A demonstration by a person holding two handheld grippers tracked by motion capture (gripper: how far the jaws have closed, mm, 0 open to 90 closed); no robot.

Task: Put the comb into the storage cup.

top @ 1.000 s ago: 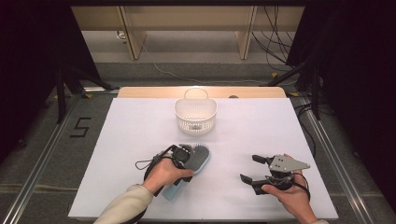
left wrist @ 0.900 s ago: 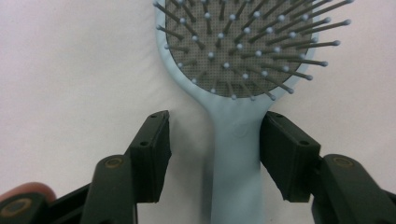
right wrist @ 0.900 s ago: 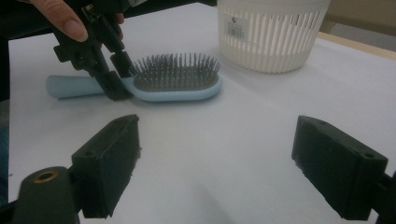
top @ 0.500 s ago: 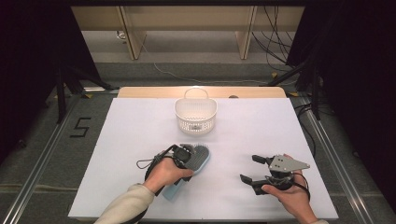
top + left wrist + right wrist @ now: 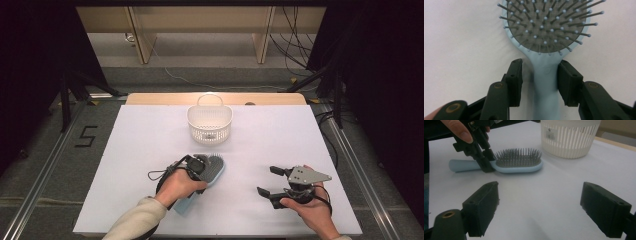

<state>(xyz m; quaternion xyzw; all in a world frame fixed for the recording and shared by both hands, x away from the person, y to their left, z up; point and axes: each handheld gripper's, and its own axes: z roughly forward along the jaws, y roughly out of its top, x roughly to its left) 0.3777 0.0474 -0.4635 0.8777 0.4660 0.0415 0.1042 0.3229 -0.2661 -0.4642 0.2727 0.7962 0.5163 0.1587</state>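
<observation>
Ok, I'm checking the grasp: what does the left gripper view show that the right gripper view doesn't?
Left gripper view: the brush handle close up, between the jaws of the left hand-held gripper, which have just been closing; a gap remains at one pad. Right gripper view: the basket, the brush side-on, and the right hand-held gripper wide open over bare table. Both: the blue brush lying bristles up.

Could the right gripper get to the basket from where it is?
Probably yes: the right gripper stands open over bare table, and nothing lies between it and the basket. The hairbrush lies off to one side.
</observation>
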